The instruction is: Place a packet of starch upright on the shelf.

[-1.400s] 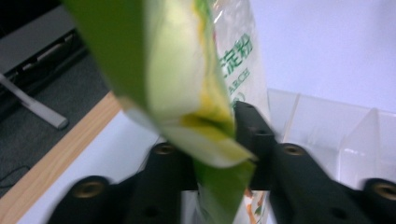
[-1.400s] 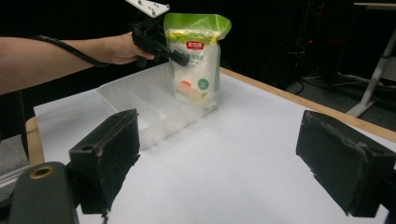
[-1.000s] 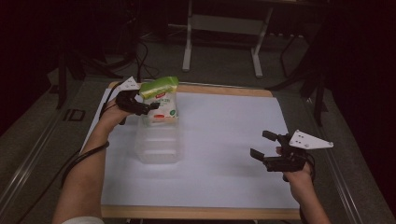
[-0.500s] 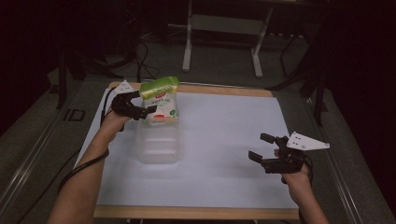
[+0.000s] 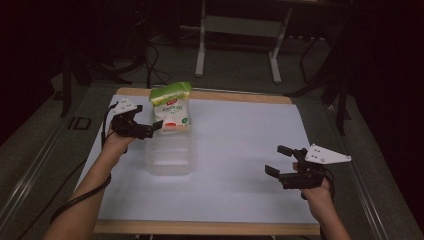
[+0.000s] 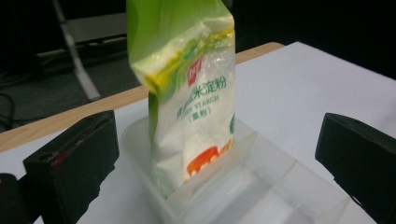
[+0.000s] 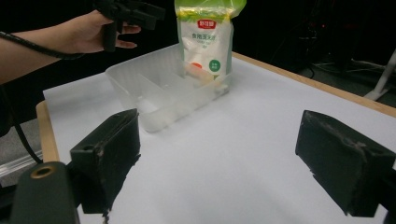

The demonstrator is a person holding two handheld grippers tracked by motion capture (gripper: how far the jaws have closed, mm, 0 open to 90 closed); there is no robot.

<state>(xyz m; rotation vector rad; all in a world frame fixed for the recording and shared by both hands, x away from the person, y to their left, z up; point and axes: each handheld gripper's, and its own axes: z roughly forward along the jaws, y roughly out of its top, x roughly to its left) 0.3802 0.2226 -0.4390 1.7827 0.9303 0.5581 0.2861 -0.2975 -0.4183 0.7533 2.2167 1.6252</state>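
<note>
A green and white starch bag (image 5: pixel 170 107) stands upright in the far end of a clear plastic container (image 5: pixel 170 157) on the white table sheet. My left gripper (image 5: pixel 152 129) hovers just left of the bag, apart from it. Its jaws have just been opening and now stand wide with nothing pressed between them. In the left gripper view the bag (image 6: pixel 191 93) and the container (image 6: pixel 266 186) lie ahead, beyond the jaws. My right gripper (image 5: pixel 278 160) is open over the sheet at the near right and holds nothing. The right gripper view shows the bag (image 7: pixel 208 42), the container (image 7: pixel 154 88) and the left gripper (image 7: pixel 137 11).
The white sheet (image 5: pixel 240 150) covers a wooden-edged board. A black cable (image 5: pixel 75 200) trails from the left gripper along the forearm. A metal stand (image 5: pixel 240 30) rises from the dark floor beyond the far edge. Bare sheet stretches between the container and the right gripper.
The left gripper has let go of the bag and drawn back to the left, away from it. The bag stays upright in the container. The right gripper has kept its place.
</note>
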